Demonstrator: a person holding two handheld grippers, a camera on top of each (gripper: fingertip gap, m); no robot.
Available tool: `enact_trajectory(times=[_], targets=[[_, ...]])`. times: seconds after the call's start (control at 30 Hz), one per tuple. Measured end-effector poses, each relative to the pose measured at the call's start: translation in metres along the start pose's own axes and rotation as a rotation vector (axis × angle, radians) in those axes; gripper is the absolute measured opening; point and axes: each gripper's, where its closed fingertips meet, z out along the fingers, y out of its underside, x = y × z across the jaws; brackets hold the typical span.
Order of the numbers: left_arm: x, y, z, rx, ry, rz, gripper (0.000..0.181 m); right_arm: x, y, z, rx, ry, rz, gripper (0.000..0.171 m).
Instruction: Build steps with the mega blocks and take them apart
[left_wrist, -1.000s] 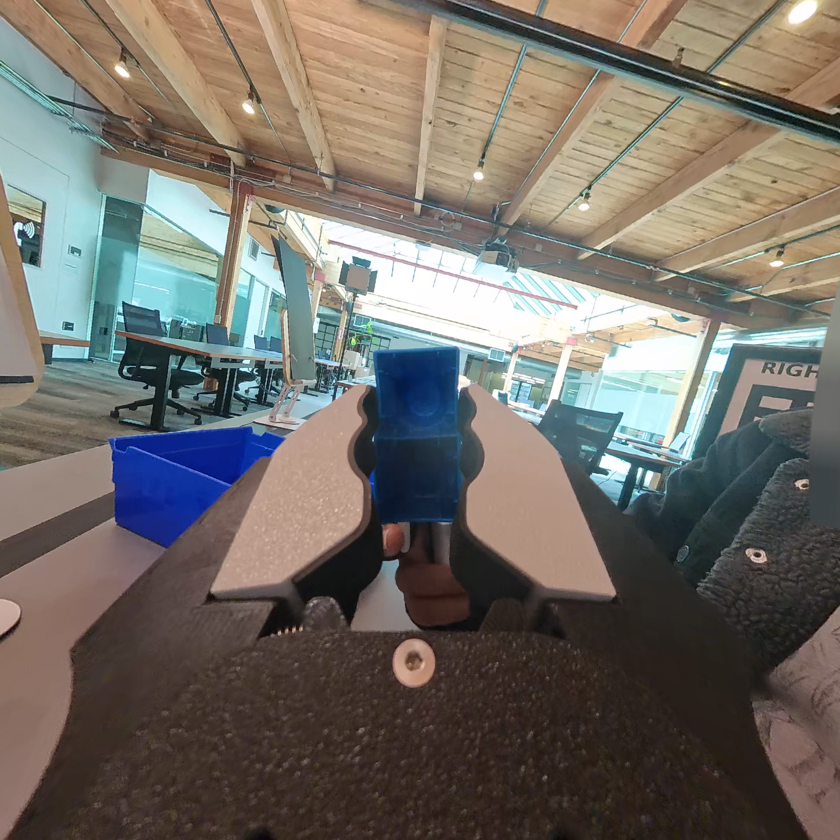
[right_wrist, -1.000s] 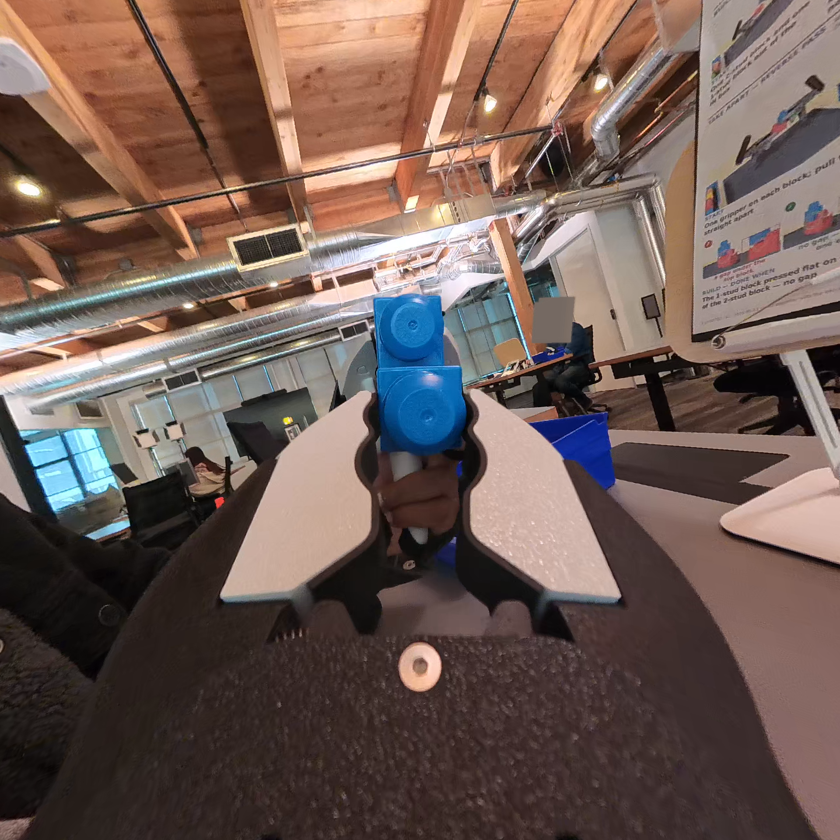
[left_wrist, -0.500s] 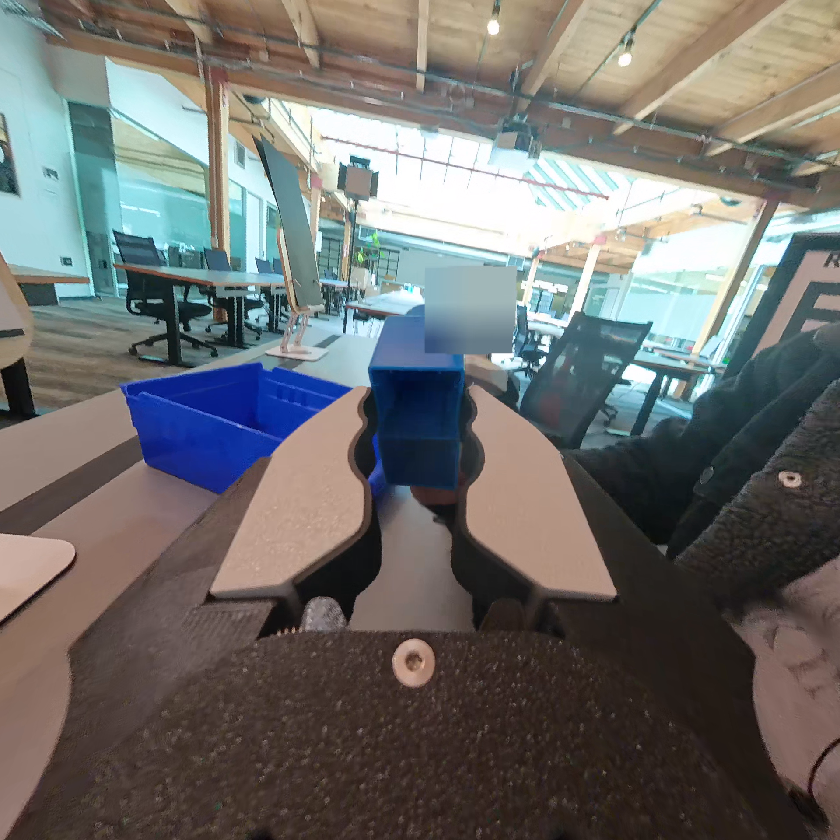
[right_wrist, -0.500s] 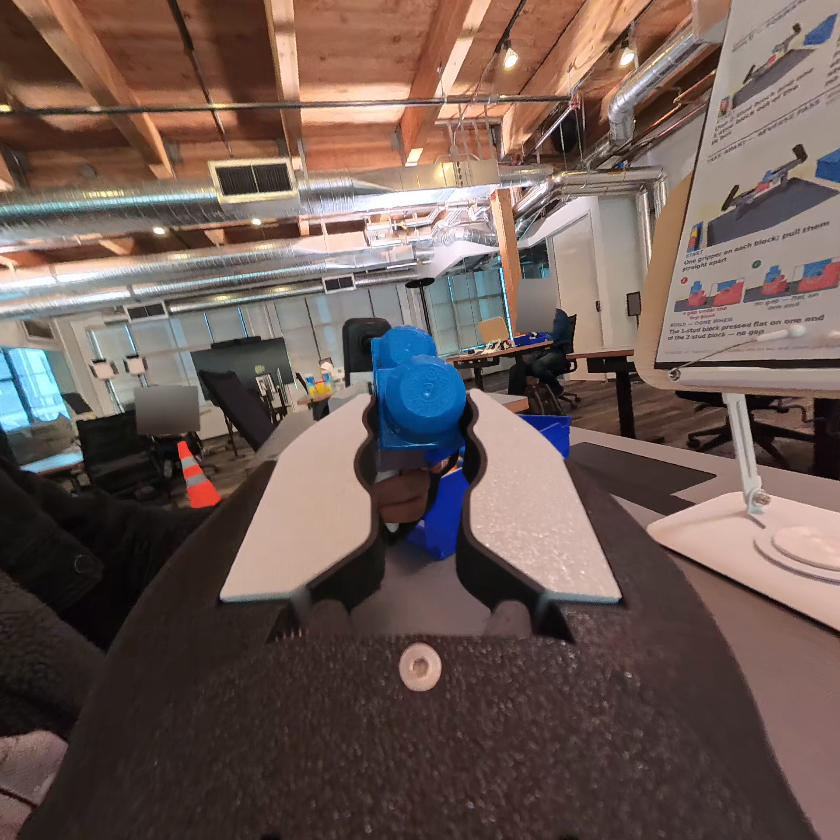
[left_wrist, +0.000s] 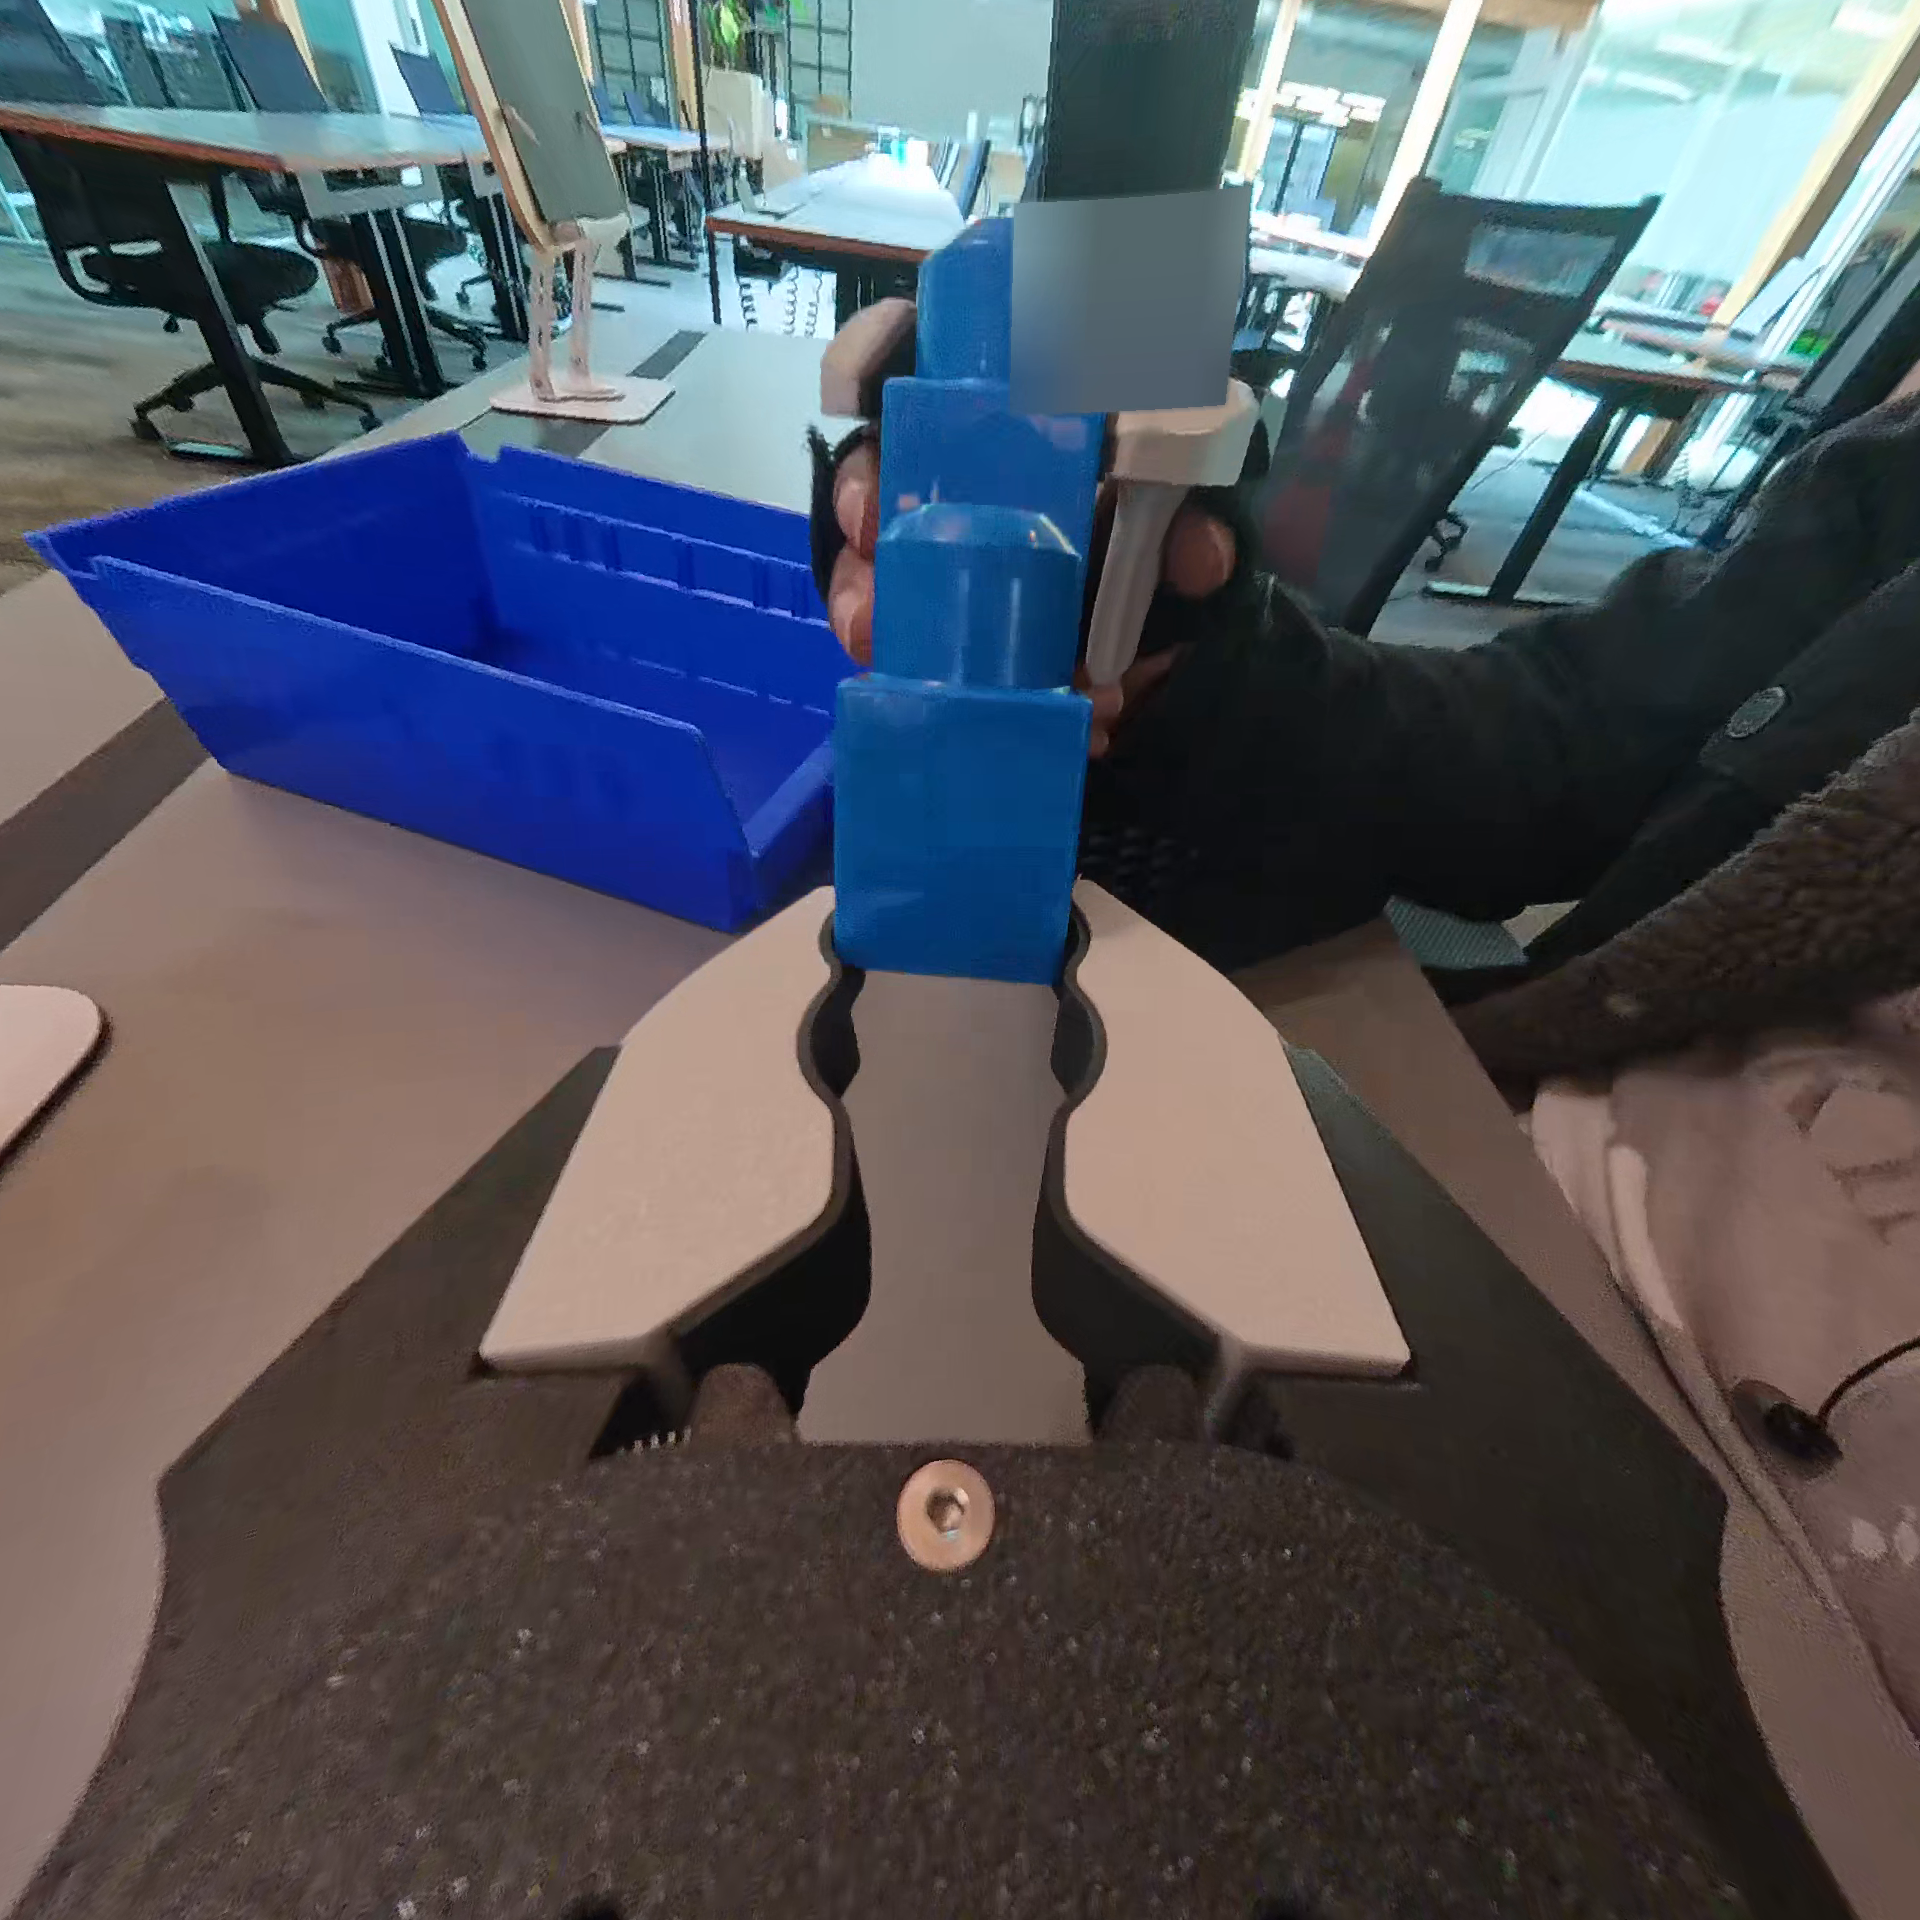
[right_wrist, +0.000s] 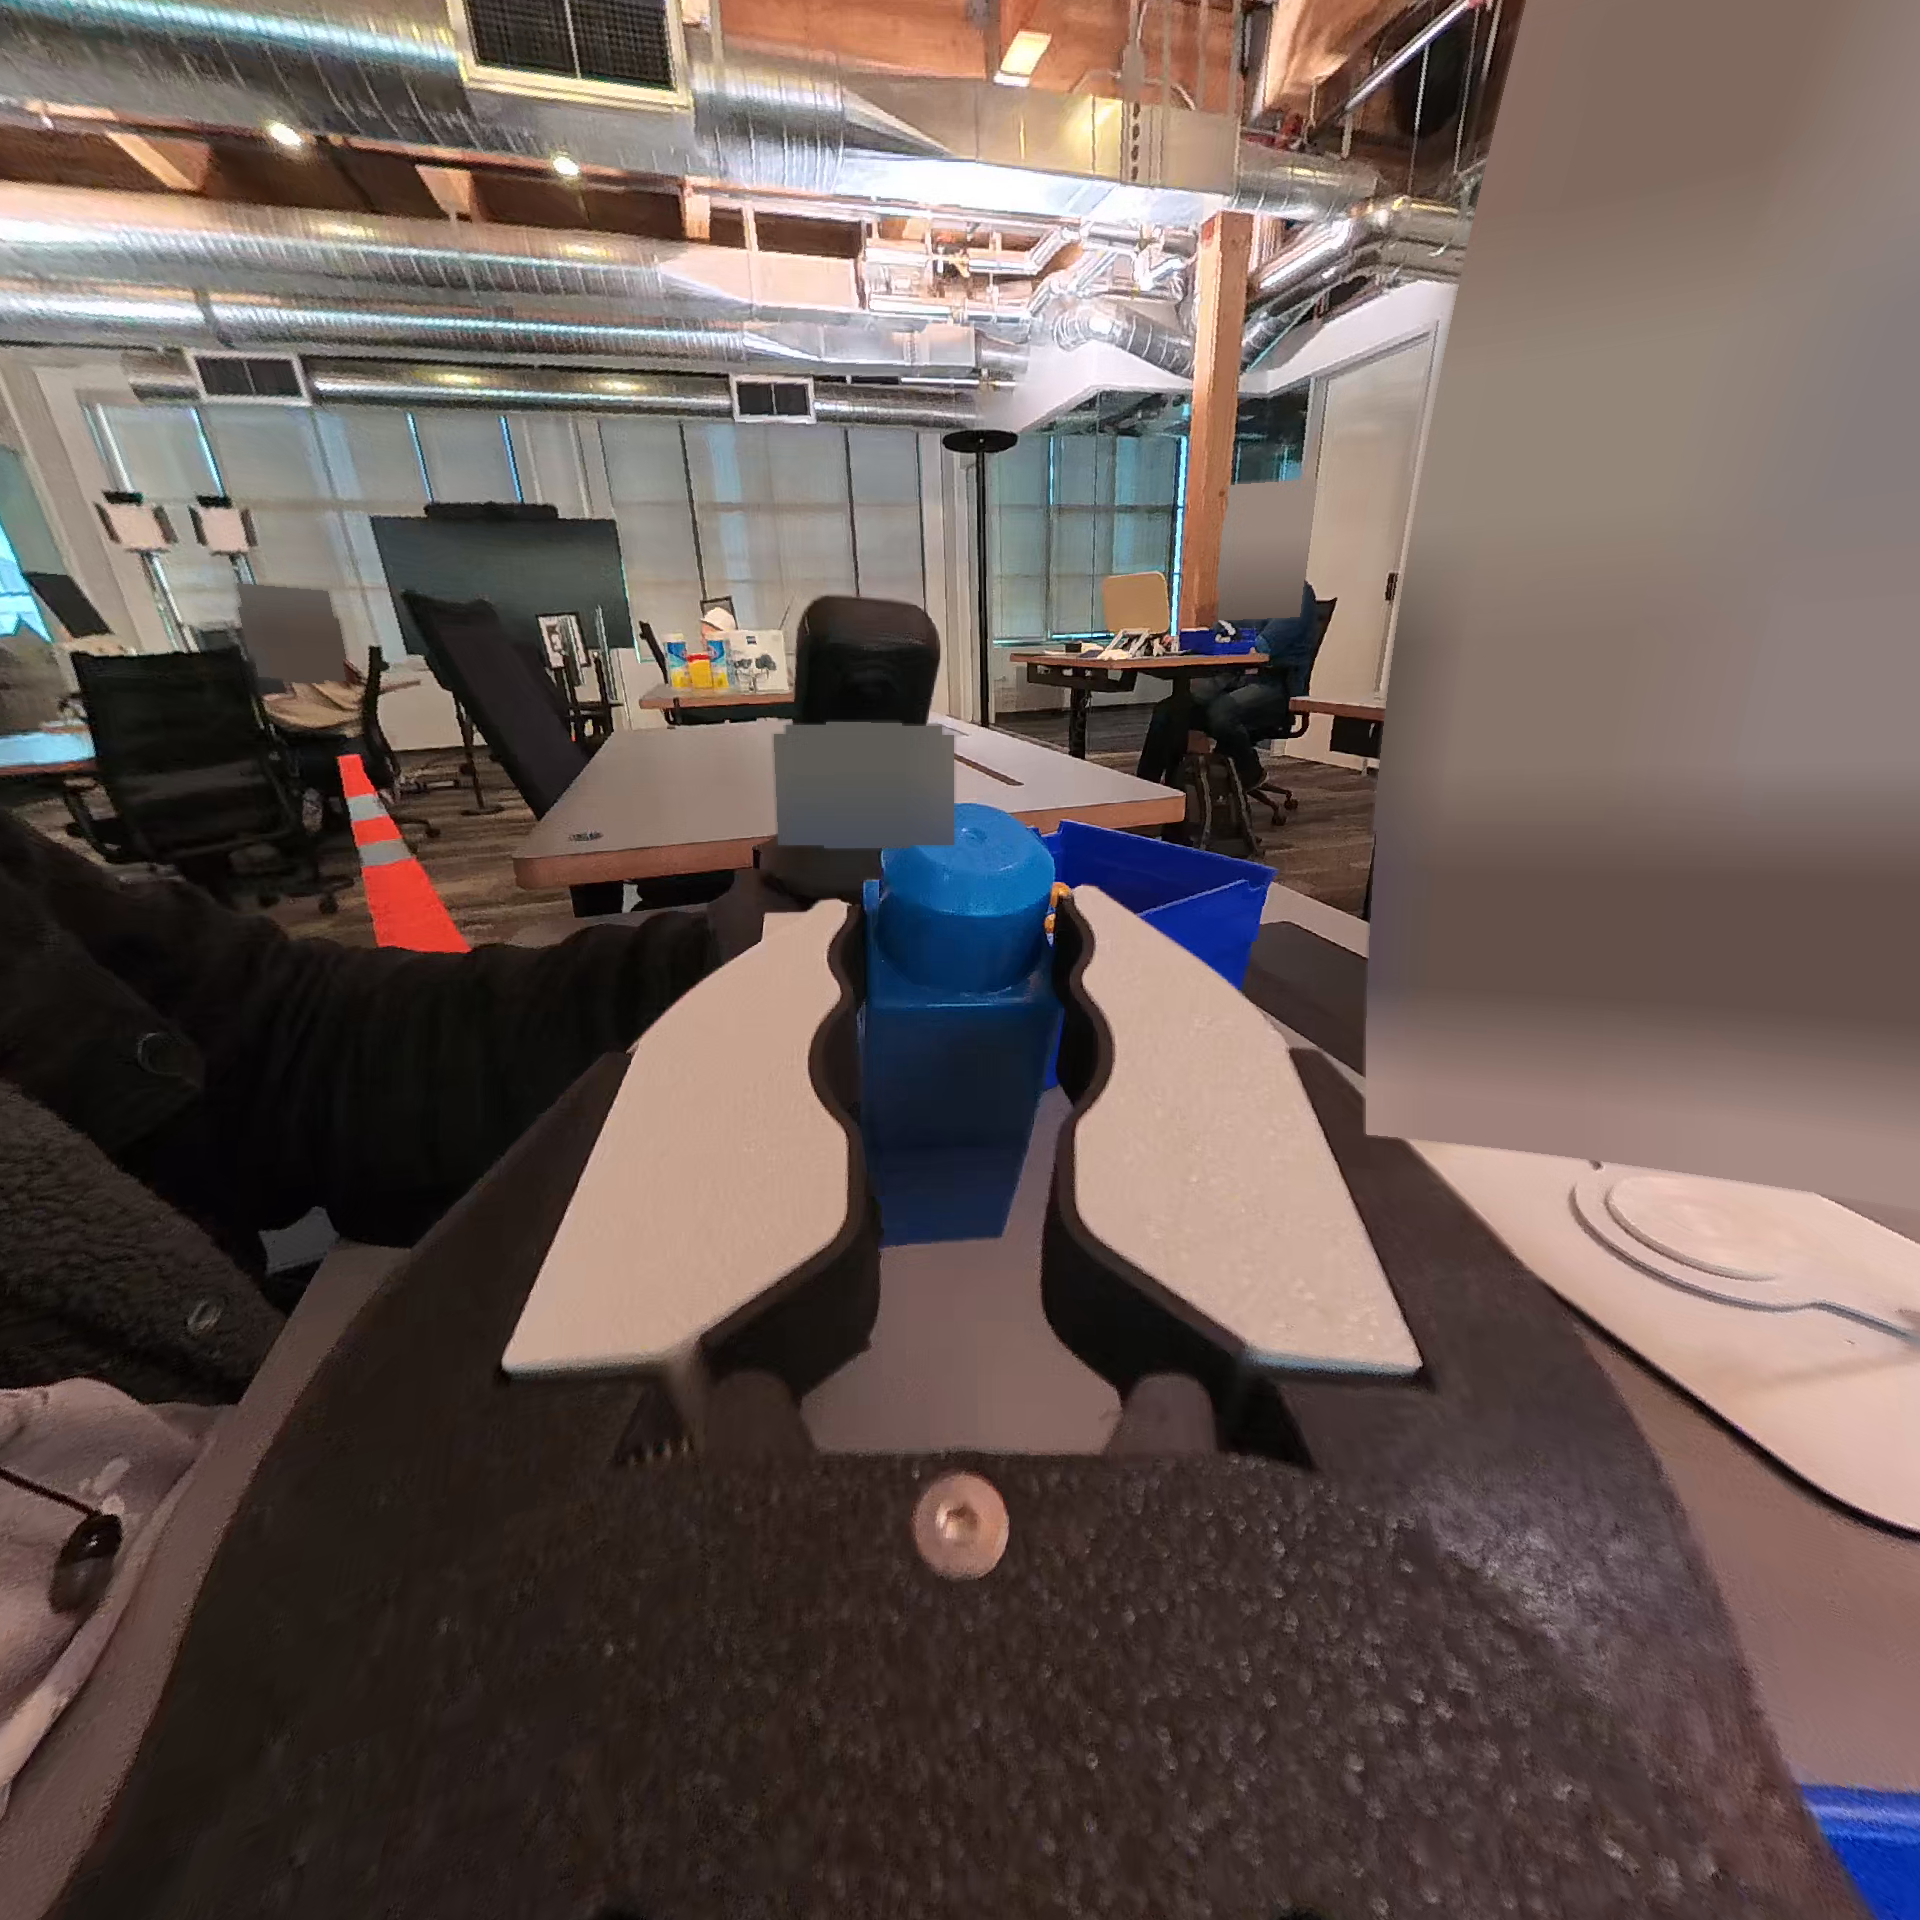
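A blue mega-block step (left_wrist: 961, 810) stands upright just over the grey table (left_wrist: 312, 1039). It is a lower block with one bare stud (left_wrist: 971, 613) and a taller part behind it (left_wrist: 987, 457). My left gripper (left_wrist: 954, 940) is shut on the lower block's near end, at the fingertips. My right gripper (right_wrist: 961, 920) is shut on the same step (right_wrist: 951, 1081) from the opposite side, with one stud (right_wrist: 961, 904) showing between its tips. Its pale fingers (left_wrist: 1174, 442) and the hand holding it show behind the step in the left wrist view.
A blue bin (left_wrist: 416, 665) sits on the table left of the step, also in the right wrist view (right_wrist: 1164, 894). A white stand base (right_wrist: 1714, 1299) lies to the right. A person's dark sleeve (left_wrist: 1455, 748) reaches across. An orange cone (right_wrist: 384, 852) stands beyond the table. The left gripper's tips are roughly 8 cm from the right gripper's.
Both grippers have tilted down from the ceiling towards the table, bringing the blue blocks low. The step now sits farther out at my left fingertips.
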Motion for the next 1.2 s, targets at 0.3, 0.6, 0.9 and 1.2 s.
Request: enact_trajectory(times=[0.3, 0.6, 0.9, 1.2], targets=[[-0.003, -0.028, -0.014, 0.182, -0.012, 0.001, 0.035, 0.003, -0.003, -0.003, 0.033, -0.008, 0.032, 0.034], [-0.003, -0.060, -0.041, 0.406, 0.002, -0.021, 0.035, -0.001, 0.023, 0.006, -0.076, -0.033, 0.040, 0.034], [-0.003, -0.062, -0.046, 0.403, -0.012, -0.001, 0.035, -0.003, 0.038, 0.013, -0.121, -0.038, 0.063, 0.034], [-0.007, -0.041, -0.037, 0.258, -0.027, 0.016, 0.035, 0.003, 0.024, 0.004, -0.063, -0.024, 0.058, 0.034]])
